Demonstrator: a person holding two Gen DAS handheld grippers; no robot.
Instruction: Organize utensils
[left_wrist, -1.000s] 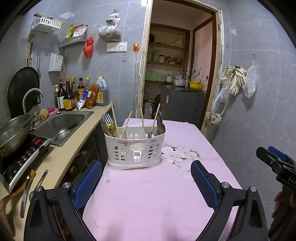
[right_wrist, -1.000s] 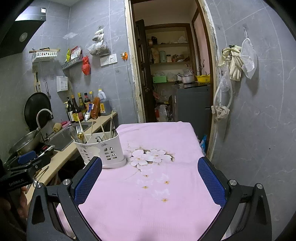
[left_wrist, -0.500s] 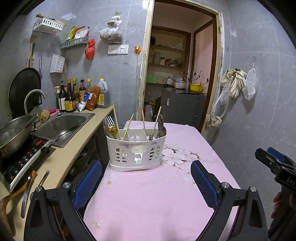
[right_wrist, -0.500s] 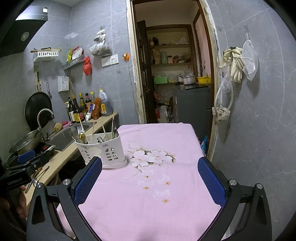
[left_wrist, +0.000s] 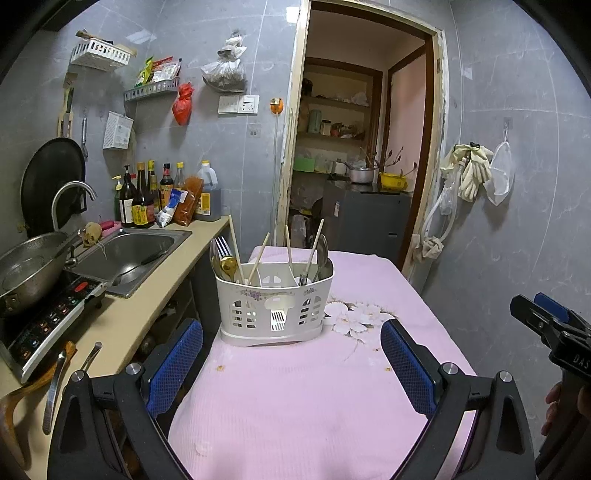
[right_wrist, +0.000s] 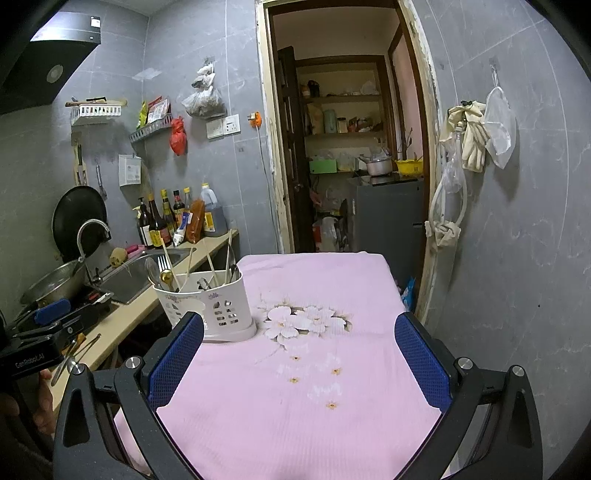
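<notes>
A white plastic utensil caddy (left_wrist: 274, 308) (right_wrist: 210, 306) stands on the pink tablecloth (left_wrist: 295, 384) (right_wrist: 303, 387). It holds chopsticks (left_wrist: 236, 251), a fork (left_wrist: 221, 246), a gold spoon (left_wrist: 228, 266) and a steel spoon (left_wrist: 322, 254). My left gripper (left_wrist: 291, 363) is open, held back from the caddy, nothing between its blue pads (left_wrist: 175, 362). My right gripper (right_wrist: 299, 360) is open too, to the right of the caddy, over the flower print (right_wrist: 295, 321). In each view the other gripper shows at the edge.
A beige counter (left_wrist: 129, 321) runs along the left with a sink (left_wrist: 125, 254), a steel bowl (left_wrist: 29, 269) on an induction hob (left_wrist: 48, 321), sauce bottles (left_wrist: 147, 199) and loose spoons (left_wrist: 55, 384). Behind the table a doorway (left_wrist: 362, 177) opens. A grey wall bounds the right.
Both grippers have drawn back and risen slightly, so the caddy sits a little farther and lower in view. Their jaws stay open.
</notes>
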